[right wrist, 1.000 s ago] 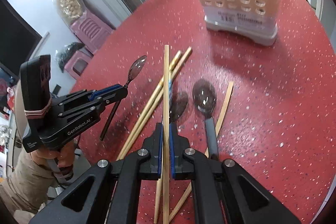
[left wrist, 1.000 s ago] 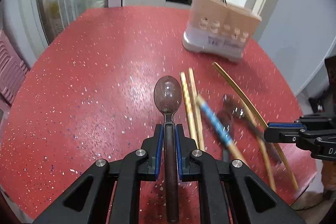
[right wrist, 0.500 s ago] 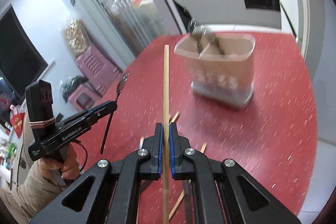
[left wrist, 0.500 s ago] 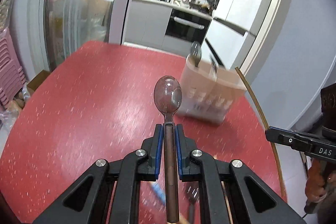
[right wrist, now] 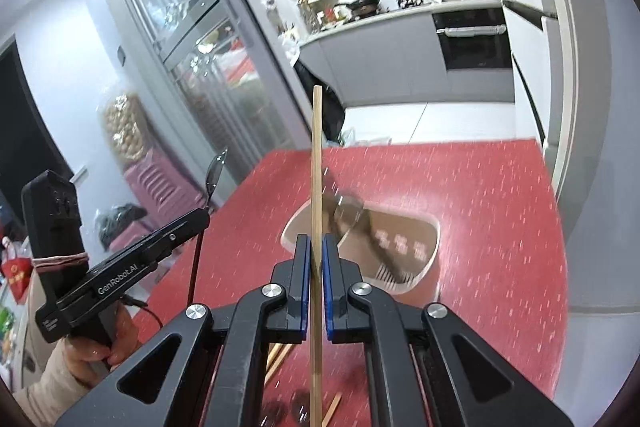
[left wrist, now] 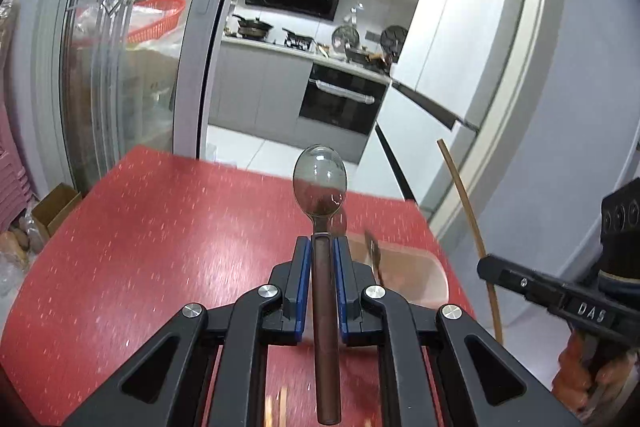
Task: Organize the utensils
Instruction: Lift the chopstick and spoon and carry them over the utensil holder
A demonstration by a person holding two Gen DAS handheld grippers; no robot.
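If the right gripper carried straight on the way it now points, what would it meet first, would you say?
Probably the utensil holder: it sits directly ahead of the right gripper and its chopstick, though depth is unclear.

holder (right wrist: 400,247) on table (right wrist: 500,207) | loose chopsticks (right wrist: 280,357) nearer cam, on table | kitchen behind
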